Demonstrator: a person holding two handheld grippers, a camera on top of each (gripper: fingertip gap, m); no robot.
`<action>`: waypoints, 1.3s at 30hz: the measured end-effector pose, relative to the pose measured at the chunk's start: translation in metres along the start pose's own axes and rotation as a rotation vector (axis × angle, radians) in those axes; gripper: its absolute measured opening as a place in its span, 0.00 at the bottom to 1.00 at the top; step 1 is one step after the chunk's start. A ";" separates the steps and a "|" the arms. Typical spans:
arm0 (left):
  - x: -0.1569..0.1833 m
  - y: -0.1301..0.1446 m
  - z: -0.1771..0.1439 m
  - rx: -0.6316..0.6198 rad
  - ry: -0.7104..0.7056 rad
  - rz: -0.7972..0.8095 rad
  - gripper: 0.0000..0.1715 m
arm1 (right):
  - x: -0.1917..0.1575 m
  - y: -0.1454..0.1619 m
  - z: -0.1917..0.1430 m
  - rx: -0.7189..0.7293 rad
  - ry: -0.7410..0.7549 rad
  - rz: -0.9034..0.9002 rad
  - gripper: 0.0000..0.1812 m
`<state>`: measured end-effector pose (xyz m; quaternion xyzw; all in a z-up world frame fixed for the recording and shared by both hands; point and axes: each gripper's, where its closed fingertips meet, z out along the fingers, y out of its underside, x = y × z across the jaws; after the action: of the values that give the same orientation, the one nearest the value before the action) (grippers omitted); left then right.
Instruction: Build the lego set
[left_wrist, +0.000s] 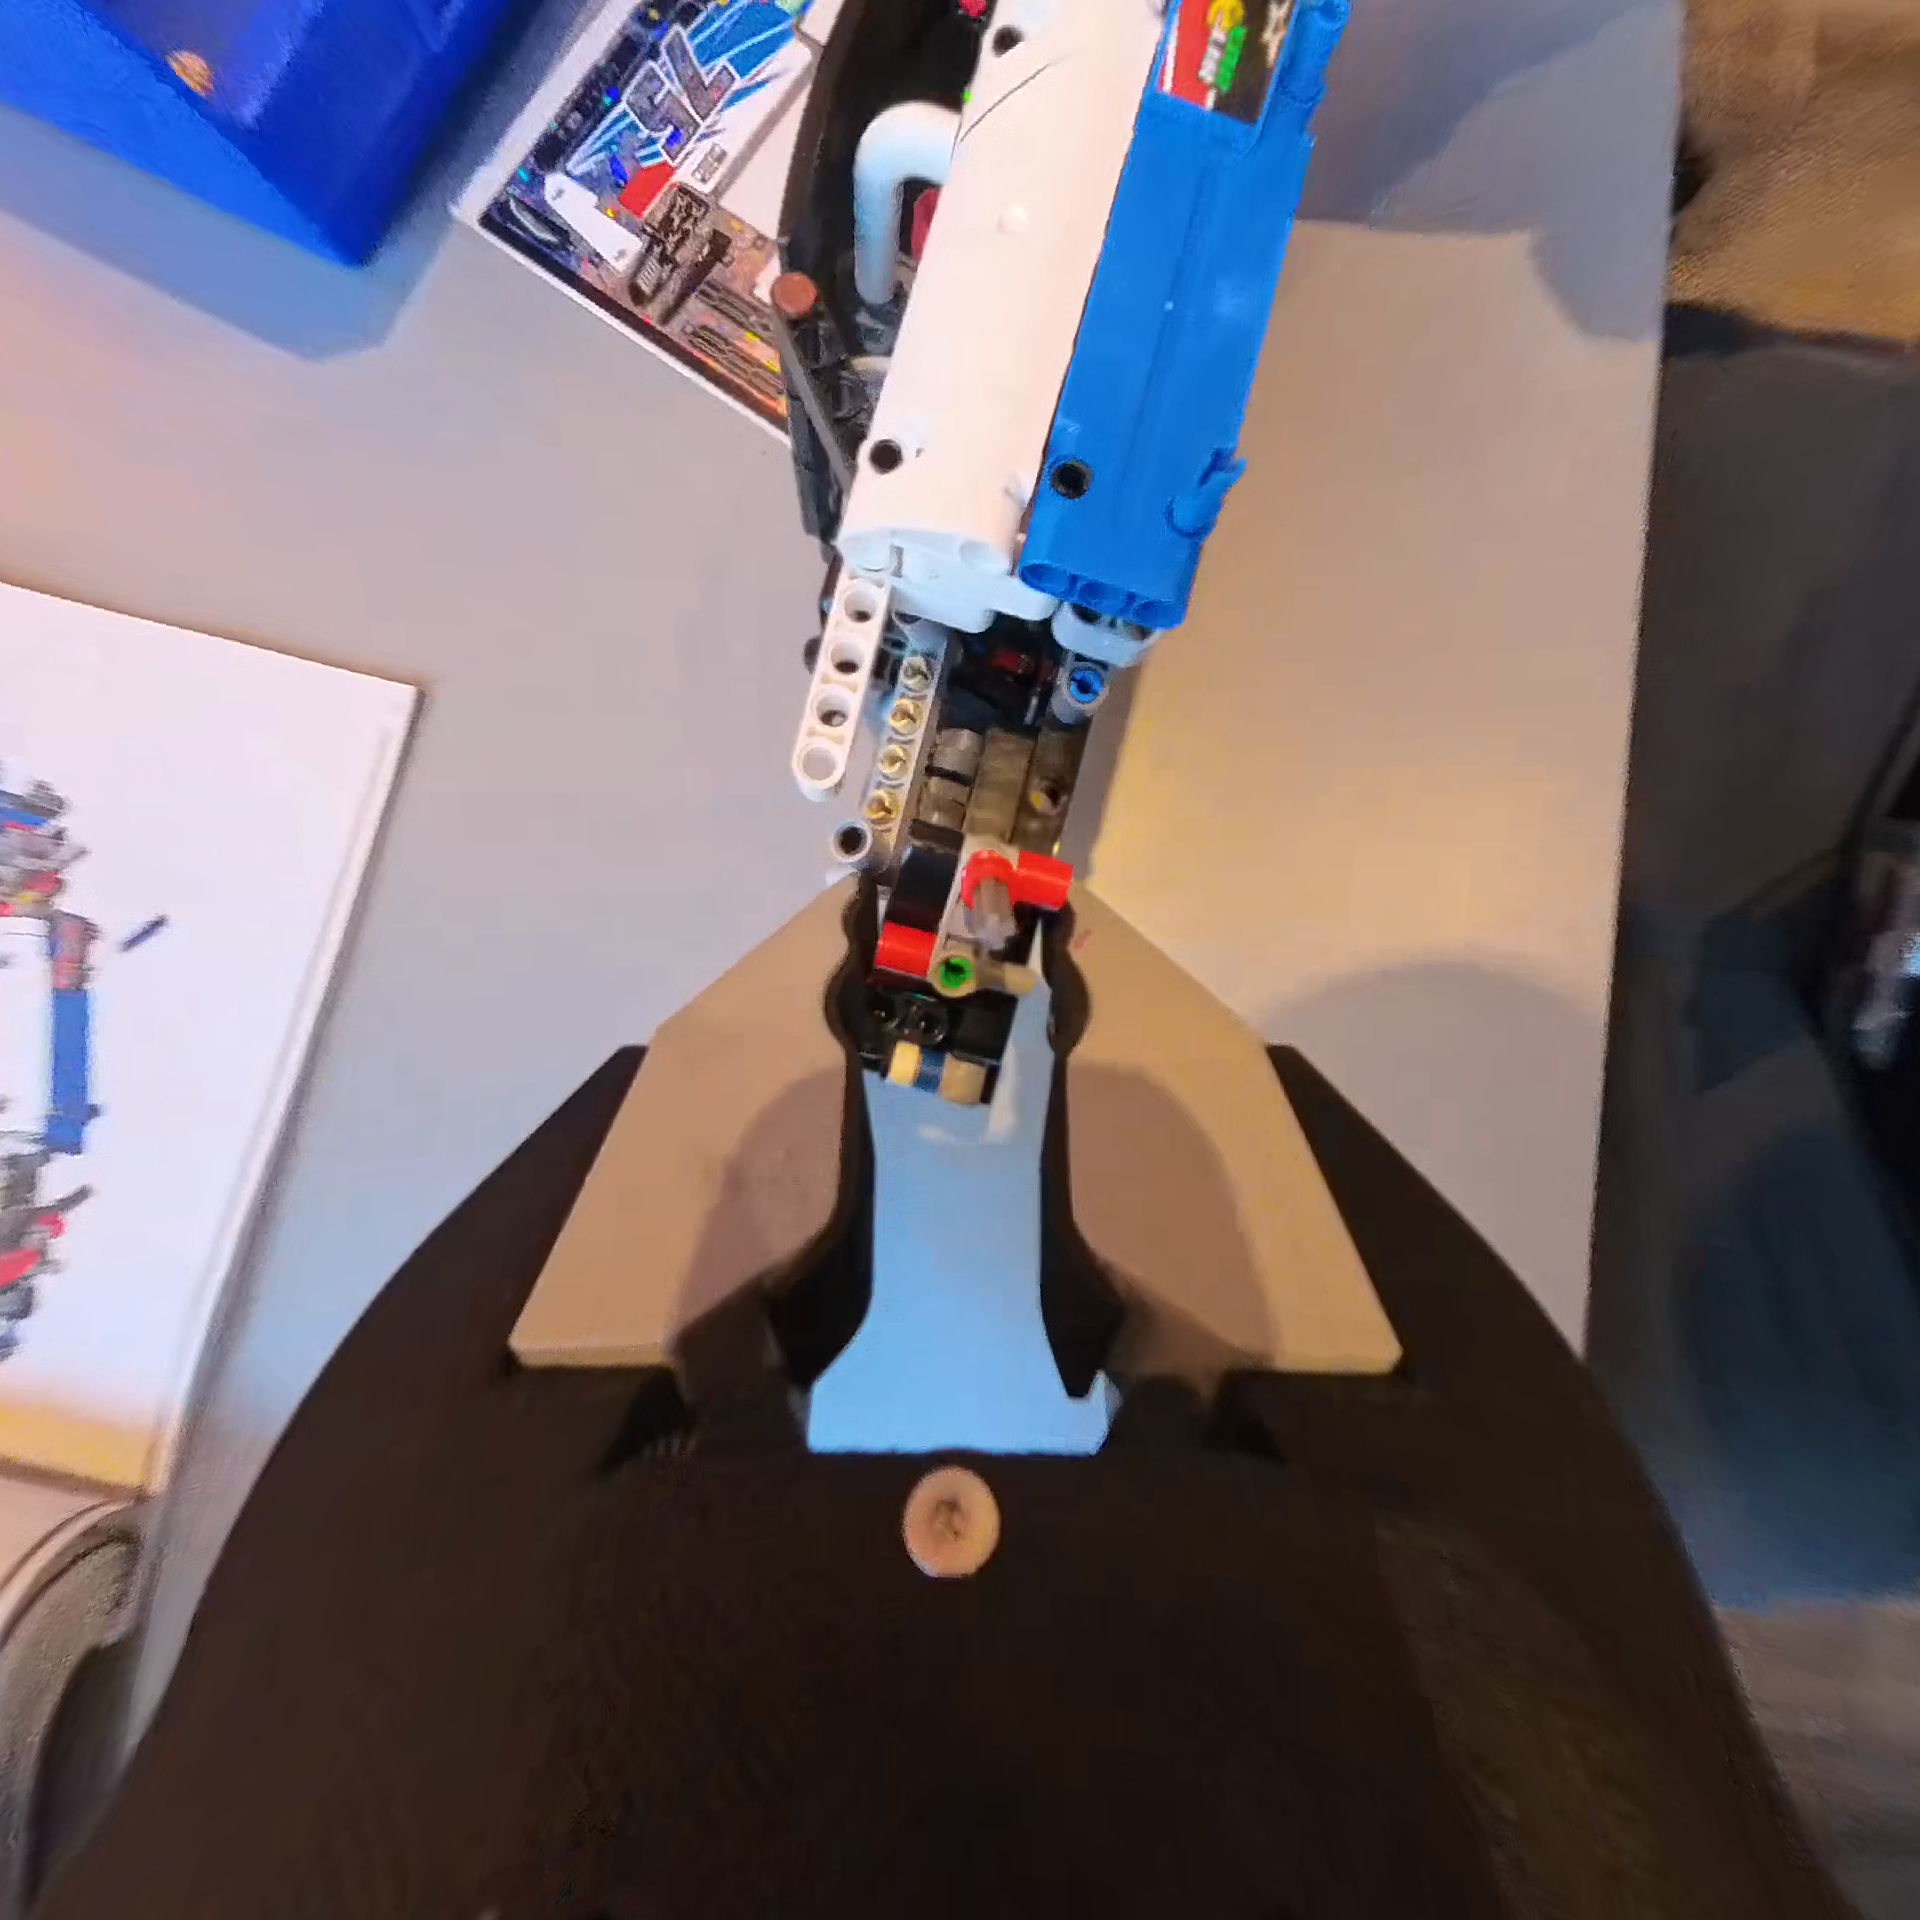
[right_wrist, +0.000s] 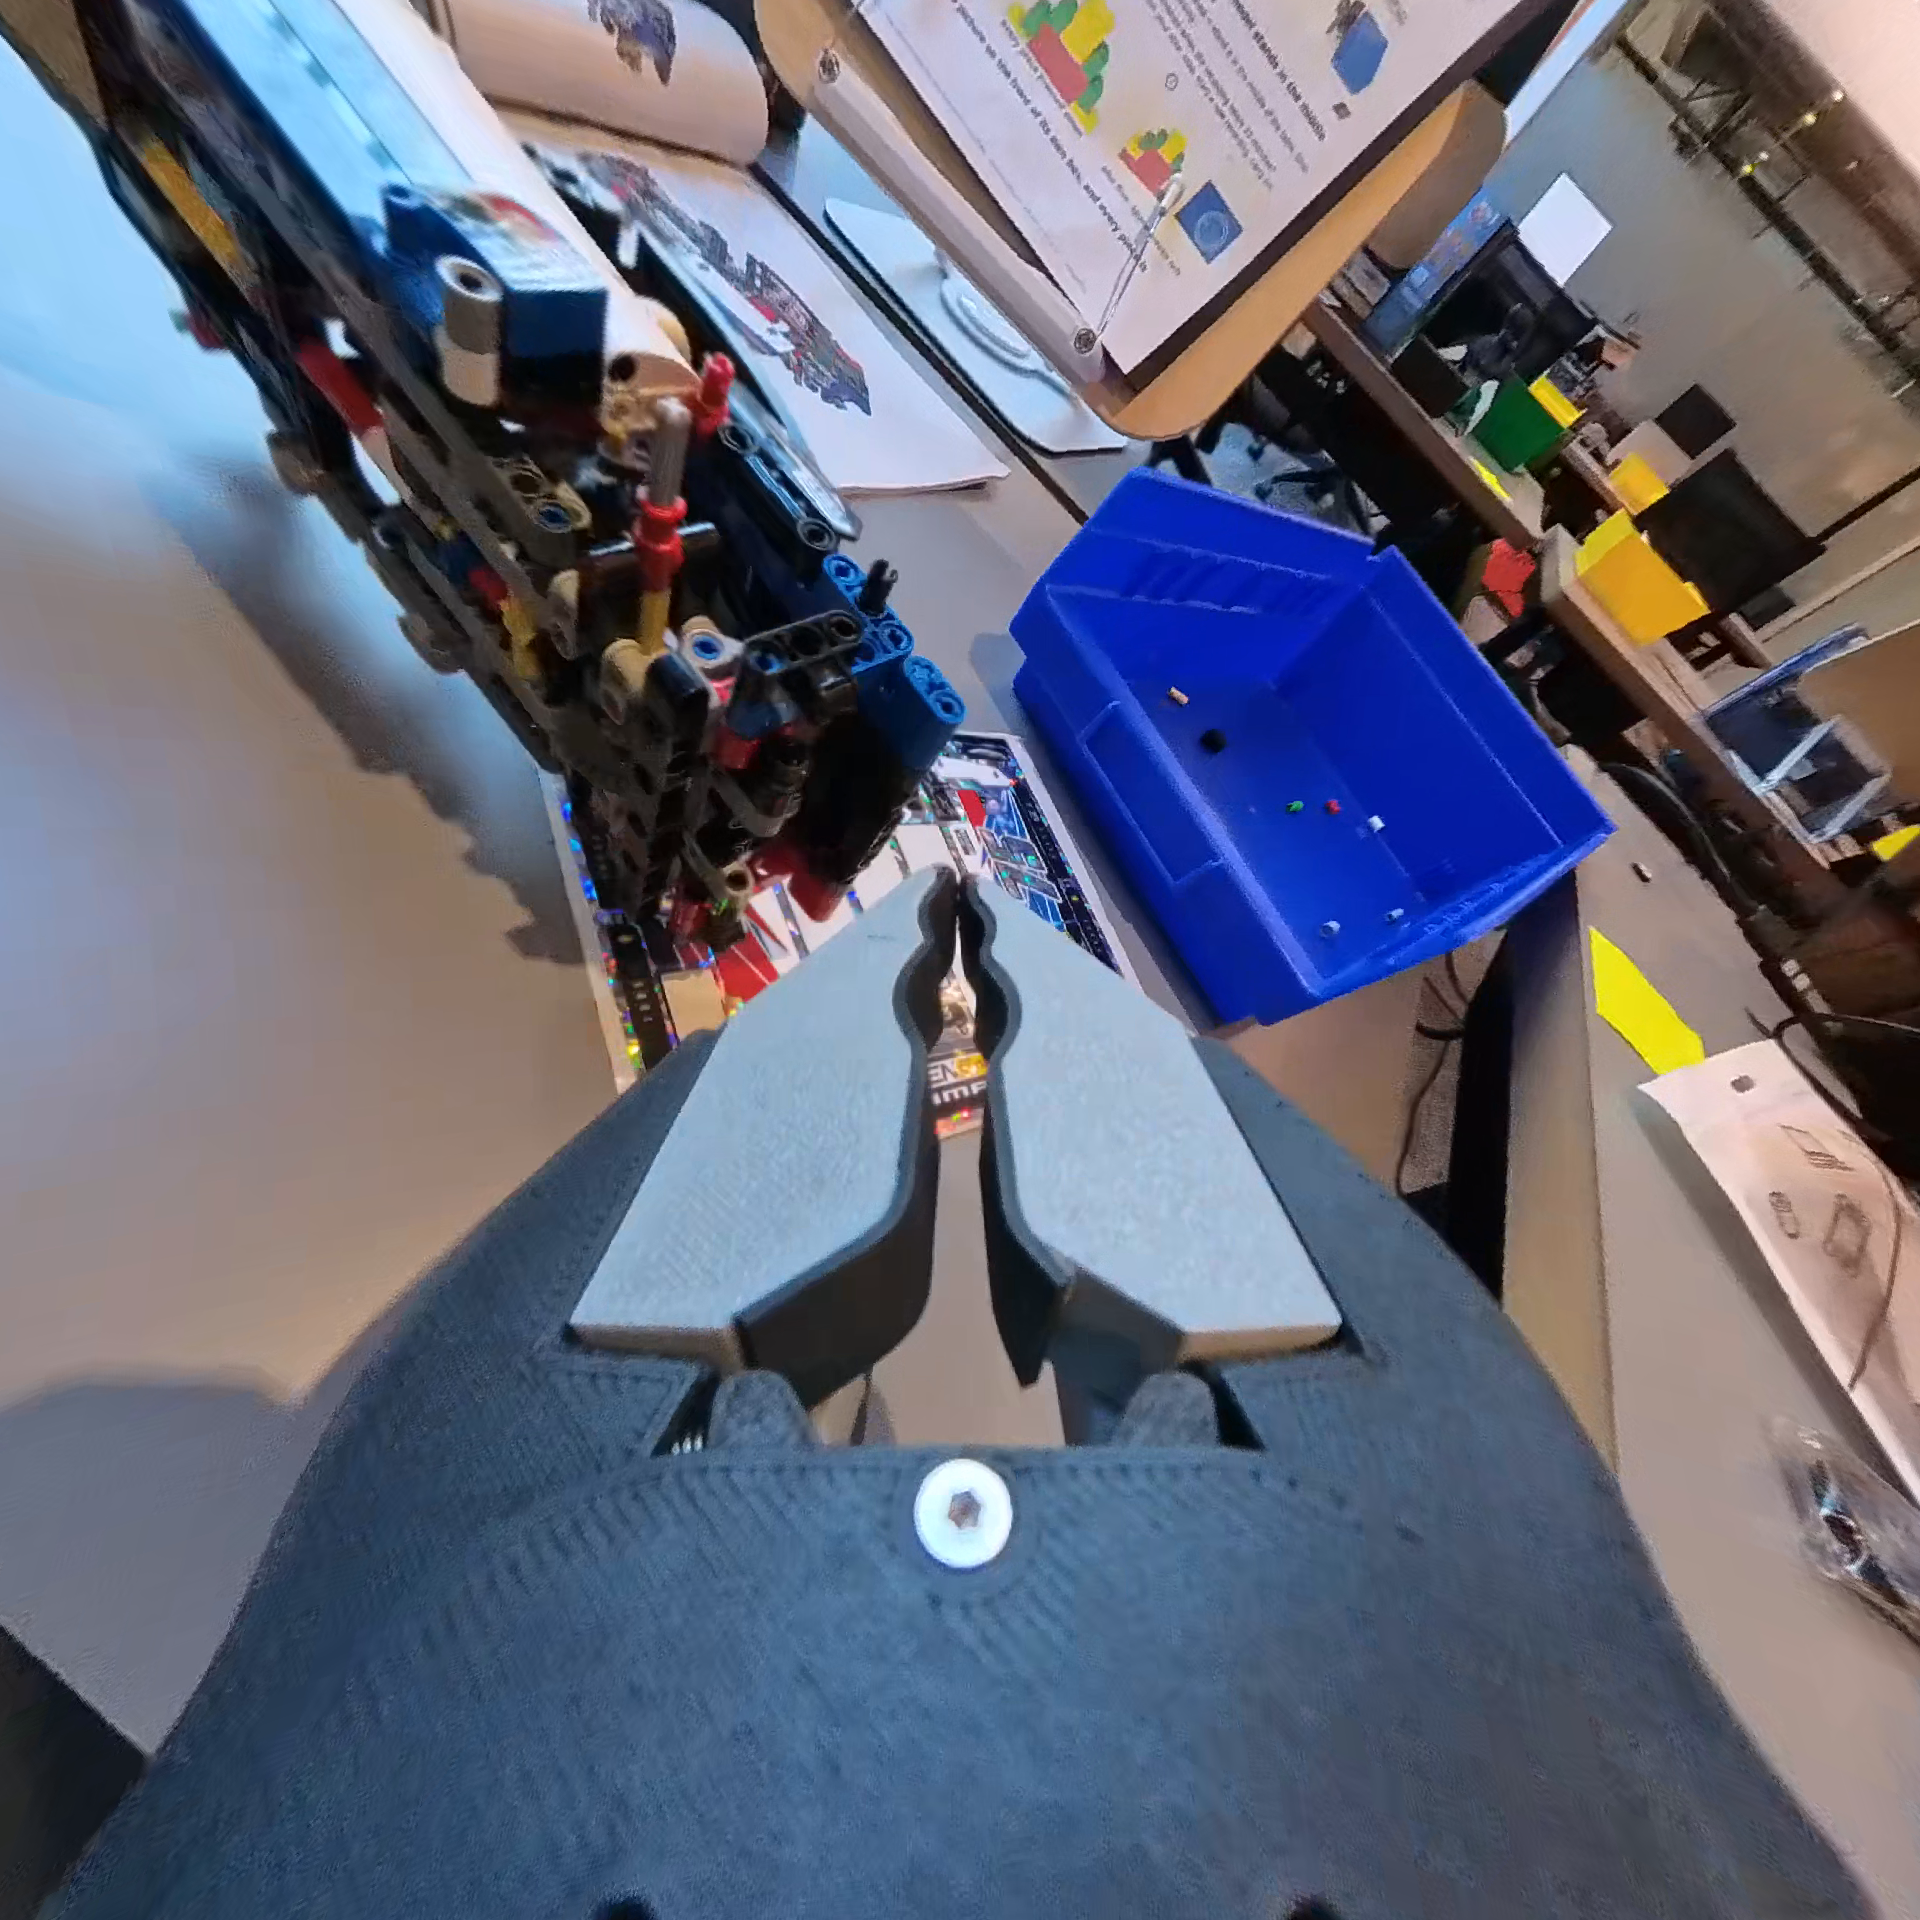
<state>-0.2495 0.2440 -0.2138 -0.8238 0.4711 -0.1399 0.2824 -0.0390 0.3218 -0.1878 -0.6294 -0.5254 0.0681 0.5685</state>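
Observation:
The lego model (left_wrist: 1049, 343) is a long build with white and blue panels and a dark frame with red and tan pins. In the left wrist view my left gripper (left_wrist: 951, 977) is shut on the model's near end, its black and red parts between the fingertips, and the model points away over the table. In the right wrist view the model (right_wrist: 582, 540) shows from its open frame side at upper left. My right gripper (right_wrist: 958, 902) is shut and empty, just right of the model's low end, above a sticker sheet (right_wrist: 997, 831).
A blue bin (right_wrist: 1299, 790) with a few small loose parts sits right of the model; it also shows at top left in the left wrist view (left_wrist: 208, 114). An instruction booklet (left_wrist: 166, 935) lies at left. A sticker sheet (left_wrist: 634, 197) lies under the model. The table edge (right_wrist: 1558, 1039) drops off at right. My right fingertips sit around 25 cm from my left ones.

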 end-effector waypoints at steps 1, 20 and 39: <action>-0.002 0.000 0.001 0.003 0.028 -0.029 0.16 | 0.001 -0.001 -0.001 0.008 -0.005 0.012 0.00; -0.021 0.007 0.010 0.234 0.256 -0.287 0.15 | -0.036 0.002 0.032 0.049 -0.122 0.086 0.00; -0.028 0.009 0.012 0.375 0.269 -0.270 0.16 | 0.004 -0.017 0.025 0.306 0.260 0.023 0.00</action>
<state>-0.2645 0.2688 -0.2276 -0.7865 0.3561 -0.3696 0.3436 -0.0646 0.3380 -0.1808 -0.5450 -0.4238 0.0717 0.7199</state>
